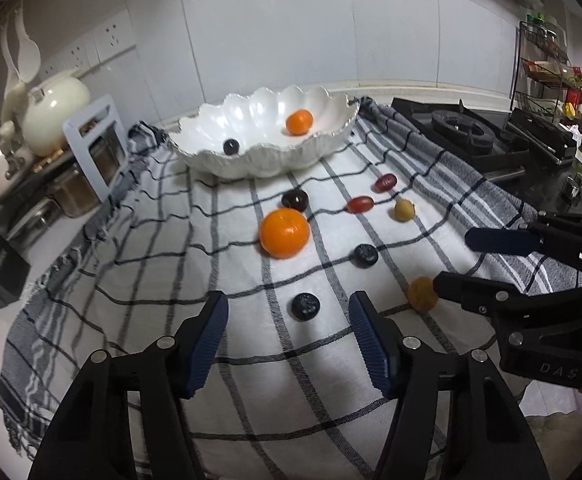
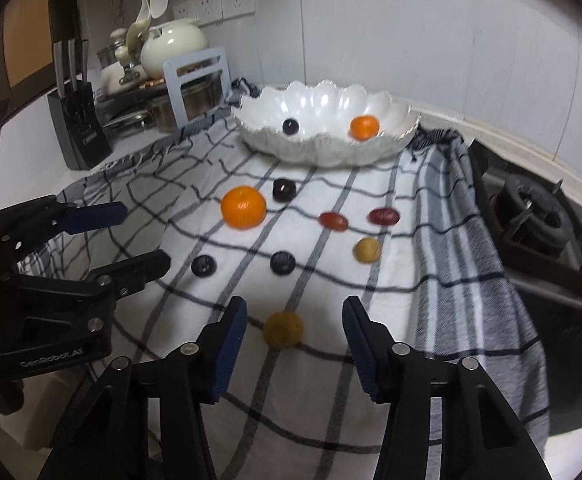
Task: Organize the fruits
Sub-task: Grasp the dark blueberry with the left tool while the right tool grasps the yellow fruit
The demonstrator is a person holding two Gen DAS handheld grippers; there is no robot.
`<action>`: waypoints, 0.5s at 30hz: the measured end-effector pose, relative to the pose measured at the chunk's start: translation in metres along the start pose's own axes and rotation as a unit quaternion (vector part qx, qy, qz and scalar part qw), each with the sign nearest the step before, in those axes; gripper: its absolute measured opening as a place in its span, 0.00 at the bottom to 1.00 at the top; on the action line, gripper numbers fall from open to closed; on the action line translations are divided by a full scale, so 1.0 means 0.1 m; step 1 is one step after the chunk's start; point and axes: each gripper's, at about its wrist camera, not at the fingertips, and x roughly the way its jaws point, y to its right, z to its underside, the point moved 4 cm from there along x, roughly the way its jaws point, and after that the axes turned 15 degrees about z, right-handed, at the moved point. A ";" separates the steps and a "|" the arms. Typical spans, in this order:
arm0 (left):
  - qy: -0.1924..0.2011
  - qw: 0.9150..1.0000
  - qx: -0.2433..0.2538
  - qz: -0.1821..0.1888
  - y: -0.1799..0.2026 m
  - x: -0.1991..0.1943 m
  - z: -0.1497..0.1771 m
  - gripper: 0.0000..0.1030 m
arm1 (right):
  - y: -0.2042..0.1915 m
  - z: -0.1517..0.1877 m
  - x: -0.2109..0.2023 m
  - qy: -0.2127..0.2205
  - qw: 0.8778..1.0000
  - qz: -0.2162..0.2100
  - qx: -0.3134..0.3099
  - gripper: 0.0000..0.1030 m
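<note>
The left tongs point(image 1: 289, 344) stood released, their blue pads spread wide with nothing between them, and a dark blueberry point(image 1: 306, 306) lay on the checked cloth point(image 1: 163, 264) just ahead of their tips. Farther ahead of them sat a second blueberry point(image 1: 366, 256), a large orange point(image 1: 285, 233) and a dark plum-like fruit point(image 1: 295, 200) just beyond the orange.

The right tongs point(image 2: 295, 344) were likewise released and grasping nothing. A yellow-brown round fruit point(image 2: 283, 329) lay on the cloth just in front of the gap between their pads; in the left wrist view one finger seemed to touch it, though the angle made that hard to judge. Ahead of the right tongs lay another tan fruit point(image 2: 367, 250) and two red grapes point(image 2: 333, 221) point(image 2: 384, 216) side by side.

At the far end of the cloth, well beyond both tongs, the white scalloped bowl point(image 2: 395, 118) held a small orange point(image 2: 364, 127) and one dark round fruit point(image 2: 290, 126), apart from each other. To the left of the left tongs a knife block point(image 2: 77, 120) stood on the counter point(image 2: 23, 128), and a gas burner point(image 1: 463, 128) sat off to the right of the cloth.
</note>
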 end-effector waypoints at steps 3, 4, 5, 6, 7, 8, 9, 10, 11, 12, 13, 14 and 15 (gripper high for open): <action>-0.007 1.000 -0.003 0.008 -0.02 0.10 0.03 0.55 | -0.03 0.04 0.08 -0.012 1.000 -0.007 0.003 0.44; -0.010 1.000 -0.003 0.010 -0.02 0.13 0.04 0.55 | -0.04 0.05 0.10 -0.015 1.000 -0.007 0.004 0.44; -0.012 1.000 -0.003 0.012 -0.02 0.15 0.04 0.54 | -0.05 0.06 0.12 -0.018 1.000 -0.009 0.004 0.43; -0.015 1.000 -0.003 0.015 -0.02 0.18 0.05 0.53 | -0.05 0.07 0.13 -0.021 1.000 -0.009 0.004 0.43; -0.017 1.000 -0.002 0.018 -0.02 0.21 0.05 0.52 | -0.06 0.08 0.15 -0.023 1.000 -0.010 0.004 0.42; -0.019 1.000 0.000 0.020 -0.02 0.24 0.05 0.51 | -0.07 0.10 0.17 -0.027 1.000 -0.013 0.004 0.41; -0.020 1.000 0.001 0.020 -0.01 0.26 0.05 0.50 | -0.08 0.11 0.18 -0.030 0.999 -0.014 0.004 0.40; -0.022 1.000 0.001 0.022 -0.02 0.28 0.05 0.50 | -0.08 0.11 0.19 -0.032 0.999 -0.014 0.005 0.40; -0.024 0.999 0.001 0.026 -0.02 0.31 0.05 0.49 | -0.08 0.12 0.20 -0.034 0.999 -0.014 0.005 0.39; -0.025 0.999 0.000 0.027 -0.02 0.33 0.05 0.49 | -0.09 0.13 0.22 -0.035 0.999 -0.015 0.005 0.39; -0.026 0.999 -0.002 0.028 -0.03 0.36 0.06 0.48 | -0.08 0.13 0.23 -0.036 0.999 -0.015 0.005 0.38; -0.028 0.999 -0.004 0.029 -0.04 0.38 0.06 0.46 | -0.08 0.14 0.24 -0.038 0.999 -0.016 0.006 0.38; -0.030 0.999 -0.007 0.030 -0.04 0.40 0.06 0.46 | -0.08 0.14 0.25 -0.038 0.999 -0.015 0.005 0.37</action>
